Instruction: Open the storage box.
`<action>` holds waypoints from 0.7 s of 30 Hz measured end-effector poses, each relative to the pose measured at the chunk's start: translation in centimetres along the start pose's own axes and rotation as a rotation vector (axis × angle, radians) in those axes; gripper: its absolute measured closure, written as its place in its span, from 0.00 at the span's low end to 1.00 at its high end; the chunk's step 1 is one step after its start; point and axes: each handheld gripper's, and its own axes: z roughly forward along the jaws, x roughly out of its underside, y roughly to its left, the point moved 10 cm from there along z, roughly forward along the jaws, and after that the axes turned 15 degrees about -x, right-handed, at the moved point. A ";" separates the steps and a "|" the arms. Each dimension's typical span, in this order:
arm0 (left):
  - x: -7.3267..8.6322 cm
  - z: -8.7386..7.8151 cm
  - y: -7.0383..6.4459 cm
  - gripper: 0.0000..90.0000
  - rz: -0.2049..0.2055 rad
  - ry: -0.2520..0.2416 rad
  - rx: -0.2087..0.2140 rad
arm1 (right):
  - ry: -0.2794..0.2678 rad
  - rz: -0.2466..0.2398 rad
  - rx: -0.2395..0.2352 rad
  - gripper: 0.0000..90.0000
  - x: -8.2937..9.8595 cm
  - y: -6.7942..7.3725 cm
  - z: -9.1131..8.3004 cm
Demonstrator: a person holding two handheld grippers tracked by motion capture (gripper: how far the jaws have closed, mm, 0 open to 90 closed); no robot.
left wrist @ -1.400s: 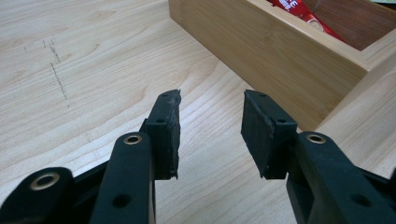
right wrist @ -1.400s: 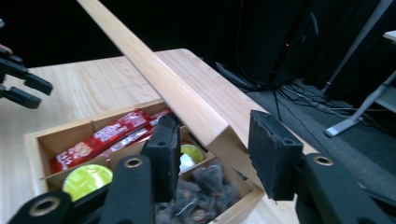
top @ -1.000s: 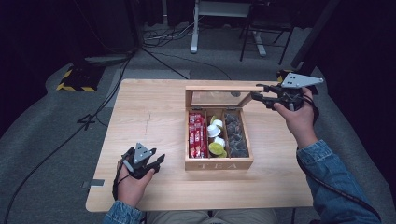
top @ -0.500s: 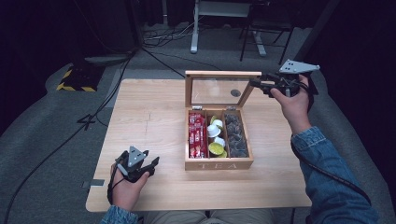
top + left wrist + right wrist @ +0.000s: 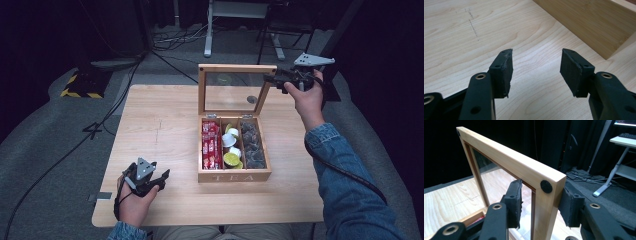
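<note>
Where the right hand-held gripper [image 5: 540,205] stands raised over the far right part of the desk [image 5: 165,130], its two black jaws straddle the free corner of the tea box lid [image 5: 524,170], one pad on each face of the wooden frame; whether the pads press the wood or sit just off it cannot be told. In the high view the same right hand-held gripper [image 5: 272,80] meets the lid's upper right corner, the lid [image 5: 235,67] standing upright on its hinges.

Item: lid, wooden frame with clear pane, a round black pad [image 5: 546,186] at the corner.

Item: tea box [image 5: 234,175], wooden, marked TEA on its front wall, set right of the desk's middle, open. Three compartments: red packets [image 5: 210,145] at the left, white and yellow-green cups [image 5: 231,150] in the middle, dark pods [image 5: 252,145] at the right.

Item: left hand-held gripper [image 5: 536,67], jaws spread wide with nothing between them, low over bare wood near the box's left wall; in the high view this left hand-held gripper [image 5: 159,178] sits at the near left of the desk, well apart from the lid.

Item: cable [image 5: 345,172] trailing from the right hand past a denim sleeve [image 5: 345,185].
</note>
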 end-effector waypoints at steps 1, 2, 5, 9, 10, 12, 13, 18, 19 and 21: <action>0.0 0.1 0.0 0.48 0.001 0.000 0.001 | -0.002 0.010 0.001 0.63 0.0 -0.2 0.1; -0.1 0.1 -0.1 0.47 0.003 0.002 0.004 | -0.006 0.015 0.002 0.63 -0.1 -0.5 0.3; -0.1 0.3 -0.3 0.47 0.008 0.008 0.012 | -0.011 0.033 0.008 0.62 -0.1 -1.1 0.6; -0.3 0.6 -0.6 0.47 0.028 0.009 0.019 | -0.017 0.051 0.015 0.59 -0.1 -1.8 1.2; -0.3 0.6 -0.6 0.47 0.034 0.007 0.020 | -0.019 0.062 0.014 0.57 -0.1 -1.9 1.3; -0.4 0.7 -0.8 0.47 0.032 0.011 0.024 | -0.022 0.075 0.016 0.52 0.0 -2.3 1.8; -0.4 0.8 -0.8 0.47 0.036 0.009 0.024 | -0.020 0.080 0.018 0.50 0.1 -2.4 2.0; -0.5 0.9 -1.1 0.47 0.047 0.015 0.037 | 0.009 0.101 0.062 0.42 0.8 -3.5 3.2; -0.5 0.9 -1.2 0.47 0.049 0.017 0.038 | 0.015 0.102 0.075 0.42 1.0 -3.8 3.4; -0.4 1.0 -1.3 0.46 0.057 0.018 0.040 | 0.014 0.113 0.086 0.41 1.2 -4.2 3.8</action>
